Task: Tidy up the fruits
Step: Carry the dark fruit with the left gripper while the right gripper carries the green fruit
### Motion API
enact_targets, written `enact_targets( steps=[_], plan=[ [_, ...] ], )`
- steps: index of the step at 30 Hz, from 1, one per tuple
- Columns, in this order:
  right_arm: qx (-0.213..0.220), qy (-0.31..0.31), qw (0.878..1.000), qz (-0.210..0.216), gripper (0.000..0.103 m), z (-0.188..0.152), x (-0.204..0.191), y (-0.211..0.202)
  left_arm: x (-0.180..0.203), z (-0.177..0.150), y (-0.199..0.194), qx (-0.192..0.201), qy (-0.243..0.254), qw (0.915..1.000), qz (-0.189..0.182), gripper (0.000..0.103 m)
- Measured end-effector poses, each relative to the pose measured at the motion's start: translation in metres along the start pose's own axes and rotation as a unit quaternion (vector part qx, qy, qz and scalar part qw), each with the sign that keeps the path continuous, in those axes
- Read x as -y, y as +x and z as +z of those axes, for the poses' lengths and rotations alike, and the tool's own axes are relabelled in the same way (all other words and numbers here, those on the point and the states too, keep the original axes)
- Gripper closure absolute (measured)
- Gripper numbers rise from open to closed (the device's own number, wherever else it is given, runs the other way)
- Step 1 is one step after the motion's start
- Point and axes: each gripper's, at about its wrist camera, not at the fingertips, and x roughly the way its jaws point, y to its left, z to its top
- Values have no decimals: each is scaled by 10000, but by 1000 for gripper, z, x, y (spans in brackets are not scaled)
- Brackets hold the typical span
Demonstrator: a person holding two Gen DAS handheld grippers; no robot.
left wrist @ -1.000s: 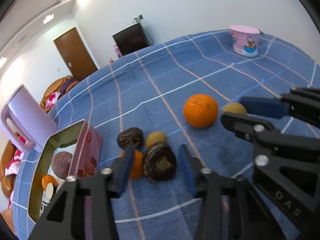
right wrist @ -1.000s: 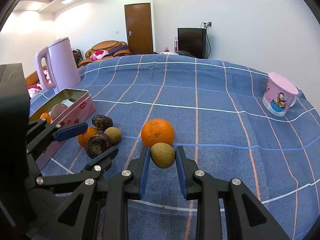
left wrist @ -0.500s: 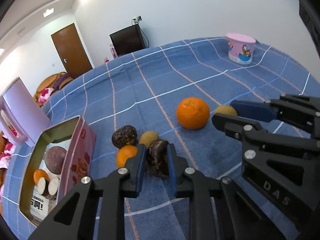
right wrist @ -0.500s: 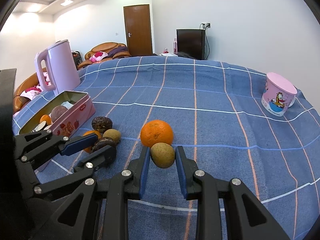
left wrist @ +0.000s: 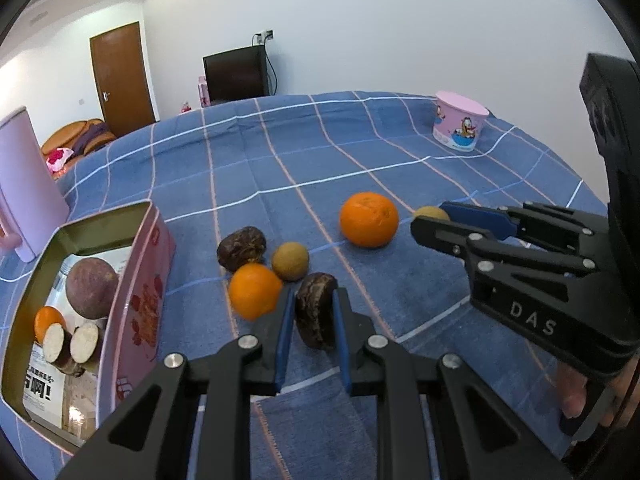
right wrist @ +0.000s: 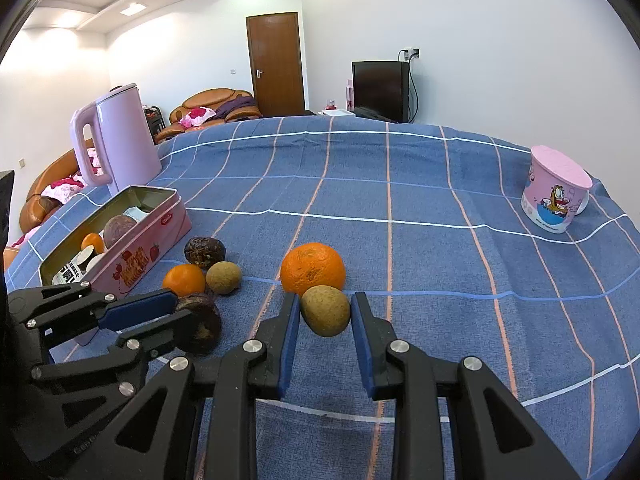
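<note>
Two hand-held grippers work a blue checked tablecloth (right wrist: 420,184) strewn with fruit; the left gripper (left wrist: 313,316) is clamped on a dark wrinkled fruit (left wrist: 316,310), its blue pads pressing both sides, just beside a small orange (left wrist: 254,295); the right gripper (right wrist: 325,314) is closed around a tan-green round fruit (right wrist: 325,310), which sits directly in front of a large orange (right wrist: 313,267) — whether the two touch cannot be told; another dark wrinkled fruit (right wrist: 204,251) and a second tan fruit (right wrist: 223,277) lie close by; to the left stands an open pink tin (right wrist: 160,236) holding a purple round fruit (left wrist: 91,288) and other pieces — a pink kettle (right wrist: 116,138) behind it; a pink cartoon cup (right wrist: 556,196) stands well apart at right.
</note>
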Motion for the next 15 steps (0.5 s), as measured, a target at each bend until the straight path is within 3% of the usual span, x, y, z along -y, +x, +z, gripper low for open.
enact_targets(
  steps=[2,7,11,15],
  plan=[
    [5,4,10000,1,75,0,0,0,2,1,1,7,34,10000,45,81],
    [19,17,10000,-3,75,0,0,-1,6,3,9,-114,85,9999,77,66],
    [18,25,10000,0,75,0,1,-1,7,4,17,-268,86,9996,71,73],
    [37,49,10000,23,75,0,2,-2,8,3,12,-153,77,9997,179,76]
  ],
)
